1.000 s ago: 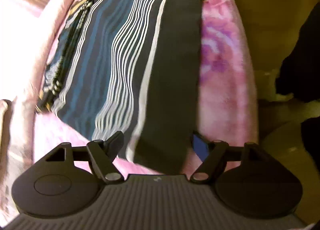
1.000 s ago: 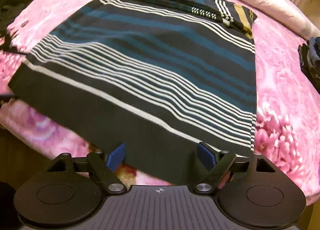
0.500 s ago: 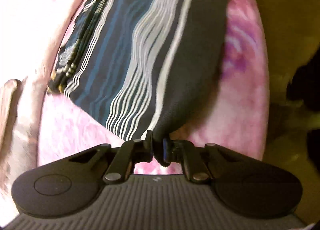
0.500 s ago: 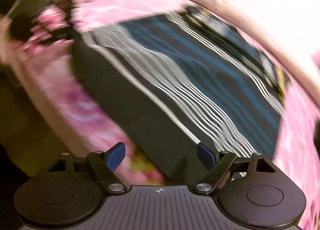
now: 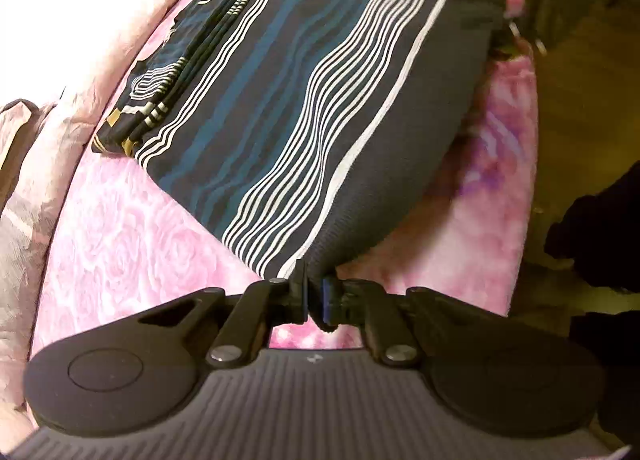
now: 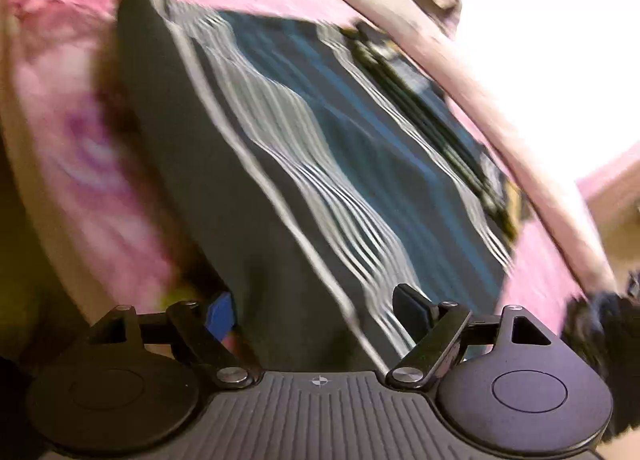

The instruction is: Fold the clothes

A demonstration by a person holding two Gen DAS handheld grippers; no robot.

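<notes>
On the pink bedspread (image 5: pixel 132 244), left gripper (image 5: pixel 314 298) clamps the striped garment (image 5: pixel 304 100) hem; right gripper (image 6: pixel 316 310) spread apart.

Bare pink bedspread (image 5: pixel 132 244) left of the striped garment (image 5: pixel 304 108); possibly pillows (image 5: pixel 24 196) beyond.

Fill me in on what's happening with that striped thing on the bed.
A person is folding clothes with a handheld gripper in each hand. The left gripper is shut on the near corner of the striped garment, which lies spread over the pink floral bedspread with its far end already folded in. The right gripper is open, its fingers astride the garment's dark hem at the other corner, not yet gripping. That view is blurred by motion.
</notes>
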